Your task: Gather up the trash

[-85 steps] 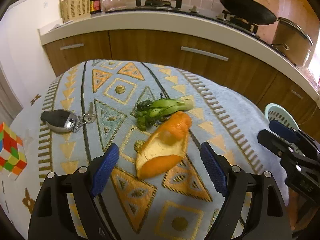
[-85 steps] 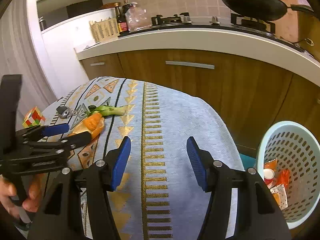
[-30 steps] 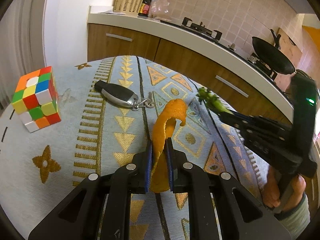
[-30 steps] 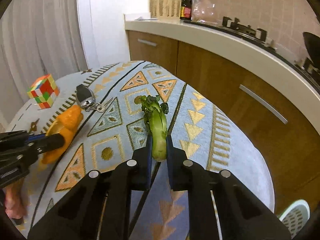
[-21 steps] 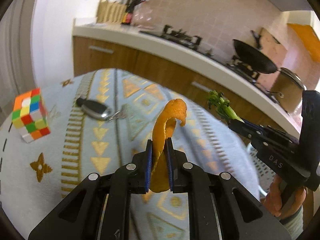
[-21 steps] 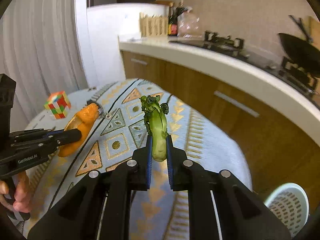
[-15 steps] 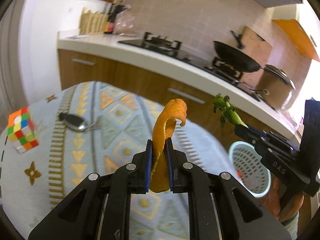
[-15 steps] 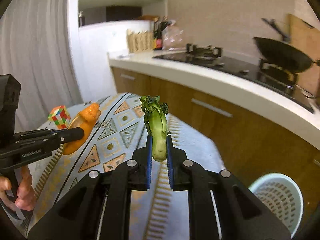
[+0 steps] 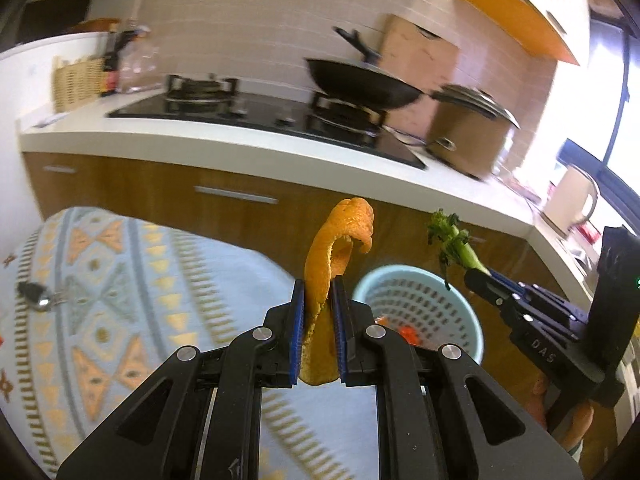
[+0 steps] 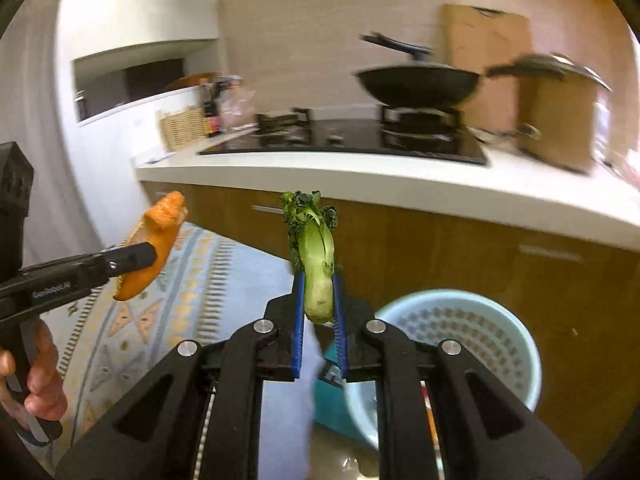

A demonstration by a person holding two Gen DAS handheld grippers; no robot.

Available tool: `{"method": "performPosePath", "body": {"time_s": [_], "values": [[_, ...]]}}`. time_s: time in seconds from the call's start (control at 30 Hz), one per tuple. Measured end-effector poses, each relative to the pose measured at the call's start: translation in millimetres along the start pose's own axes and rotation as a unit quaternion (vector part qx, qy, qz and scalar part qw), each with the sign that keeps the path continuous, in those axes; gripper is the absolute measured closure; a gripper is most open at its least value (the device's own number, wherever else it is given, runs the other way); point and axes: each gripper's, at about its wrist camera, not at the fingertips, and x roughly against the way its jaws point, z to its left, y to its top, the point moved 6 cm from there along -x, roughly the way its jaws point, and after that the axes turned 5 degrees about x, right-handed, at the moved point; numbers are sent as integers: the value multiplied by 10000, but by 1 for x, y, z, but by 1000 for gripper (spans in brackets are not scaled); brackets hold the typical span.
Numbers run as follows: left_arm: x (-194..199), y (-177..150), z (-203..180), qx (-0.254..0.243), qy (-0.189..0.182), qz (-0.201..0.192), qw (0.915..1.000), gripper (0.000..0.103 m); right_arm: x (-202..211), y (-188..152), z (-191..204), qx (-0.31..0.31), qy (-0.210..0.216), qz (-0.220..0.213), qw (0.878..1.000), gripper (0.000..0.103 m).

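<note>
Orange curl of citrus peel (image 9: 338, 248) pinched in the left tool (image 9: 318, 336), green leafy vegetable stalk (image 10: 314, 252) clamped in the right tool (image 10: 318, 332) — both held aloft near the pale-blue perforated plastic basket (image 10: 516, 332), presumably for dropping in.

A home kitchen: a black wok (image 9: 360, 82) sits on a gas hob (image 9: 264, 114) set in a white worktop (image 9: 200, 140) over wooden cabinet fronts (image 9: 224, 200), with a tiled wall (image 9: 248, 20) behind and a lidded pot (image 10: 560, 108) alongside.
</note>
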Motion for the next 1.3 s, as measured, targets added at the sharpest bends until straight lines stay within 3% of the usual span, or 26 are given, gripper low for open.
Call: {"method": "performPosePath", "body": {"time_s": [0.2,0.57,0.73,0.83,0.87,0.9,0.97,1.1,1.3], "values": [[-41,-13,-38,-92,-337,459,9983,92,-3,-34,-58,-629,-350,392,9966,92],[-99,-33,-69,-129,-671,1122,9913,91,-28,-69,-91,-1193,-512,914,9873,92],[-118,-30,-80,-52,-688,1185,9906,87,-45,-75,-108,-1446,-755,1169,9797,91],[-126,-29,-86,-43,-743,1223,9897,63,-49,-79,-121,-1712,-727,1223,9749,86],[-125,-29,-88,-61,-771,1190,9899,56,-49,-80,-123,-1752,-741,1223,9741,76],[-124,-29,-89,-92,-777,1167,9901,56,-49,-80,-125,-1771,-766,1217,9736,66],[-122,-31,-88,-125,-835,1192,9893,56,-46,-81,-128,-1788,-829,1189,9731,59],[-111,-29,-77,-53,-886,1112,9898,53,-41,-78,-120,-1753,-760,1119,9752,59],[-67,-18,-53,-59,-774,652,9948,44,-29,-50,-70,-1309,-525,737,9873,57]]}}
